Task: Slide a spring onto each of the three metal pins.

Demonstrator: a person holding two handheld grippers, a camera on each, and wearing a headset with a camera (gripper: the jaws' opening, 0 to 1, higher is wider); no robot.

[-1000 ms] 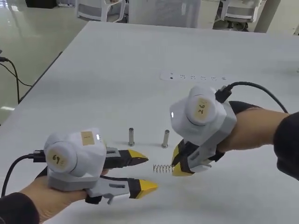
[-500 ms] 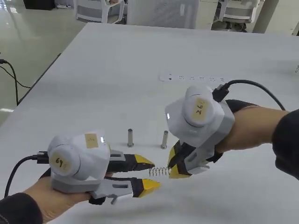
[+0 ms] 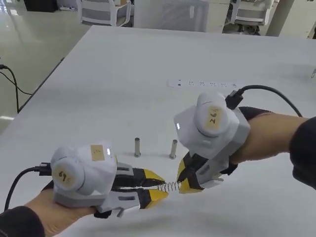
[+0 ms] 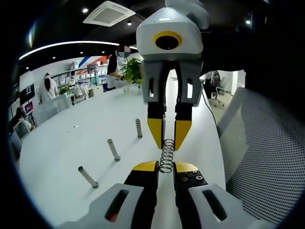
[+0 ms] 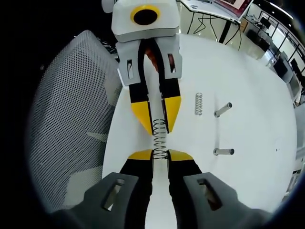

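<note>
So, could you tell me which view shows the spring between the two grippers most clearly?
The right gripper view: the spring runs full length down the centre, one end in the right gripper, the other in the left gripper. The left gripper view shows it shorter. The head view shows it small and side-on.

1. Your head view is bright and even. The white surface [image 3: 123, 74] stays pale without harsh glare, while the floor [image 3: 29, 29] carries glossy reflections.
2. Shadows beneath the left gripper [image 3: 162, 187] and right gripper [image 3: 183, 181] are soft and faint (the light looks diffuse and overhead).
3. In your left gripper view, a ceiling panel [image 4: 109, 12] and a curved strip light [image 4: 62, 45] glow against a dark ceiling, and the fisheye bends the surface's edge.
4. In your right gripper view, the surface is close to washed out, and the mesh chair [image 5: 71, 95] curves at the side.
5. The spring [image 4: 167, 155] is sharp in both gripper views; the far room is soft.
</note>
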